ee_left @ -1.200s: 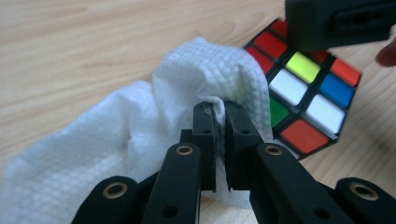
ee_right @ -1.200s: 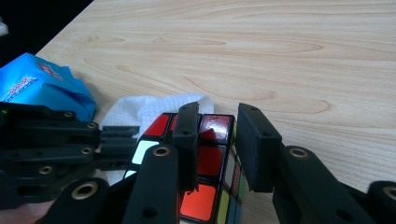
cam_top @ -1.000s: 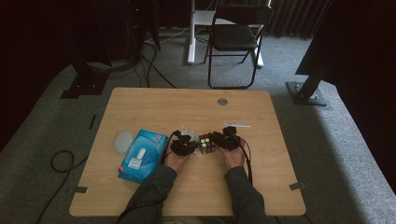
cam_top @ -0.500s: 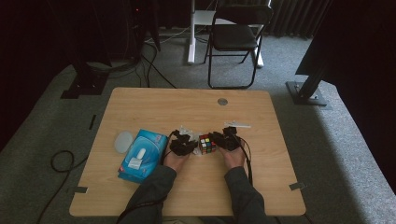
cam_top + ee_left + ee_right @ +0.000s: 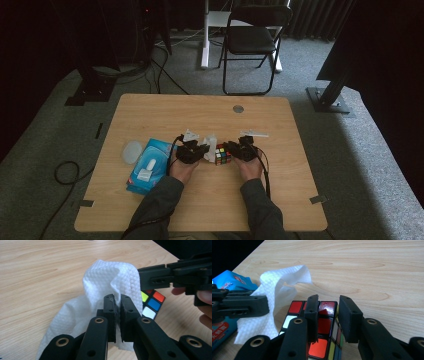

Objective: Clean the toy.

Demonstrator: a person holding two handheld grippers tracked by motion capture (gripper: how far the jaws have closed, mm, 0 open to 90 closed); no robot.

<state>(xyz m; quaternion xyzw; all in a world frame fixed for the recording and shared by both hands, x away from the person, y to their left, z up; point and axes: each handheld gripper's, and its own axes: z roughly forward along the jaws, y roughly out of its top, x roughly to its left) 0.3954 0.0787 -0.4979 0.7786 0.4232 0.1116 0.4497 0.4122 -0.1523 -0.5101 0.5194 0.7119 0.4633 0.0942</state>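
Far left on the wooden table (image 5: 150,107): a pale round disc (image 5: 132,151), touching or just beside a blue wipes pack (image 5: 150,169) with a white flap. Position of both unchanged from the earlier frames.

Centre-left: left gripper (image 5: 200,150) held in the person's left hand (image 5: 182,170), jaws clenched on a white embossed wipe (image 5: 110,285); in the left gripper view the pads nearly meet with the cloth pinched between them. Wipe bunched upward, lower edge draped onto the tabletop, pressed against the left side of the cube. No visible shift of this gripper over the last second.

Centre: Rubik's cube (image 5: 223,154) resting on the table between the two grippers, red face uppermost in the right gripper view (image 5: 322,325). Same spot as before.

Centre-right: right gripper (image 5: 329,315) in the right hand (image 5: 250,167), jaws parted, one jaw over the cube's top face, the other at its right edge; firm contact not confirmable. Placement as in the earlier frames.

Beyond: small grey round disc (image 5: 238,108) set in the far tabletop; black folding chair (image 5: 252,40) on the carpet behind.
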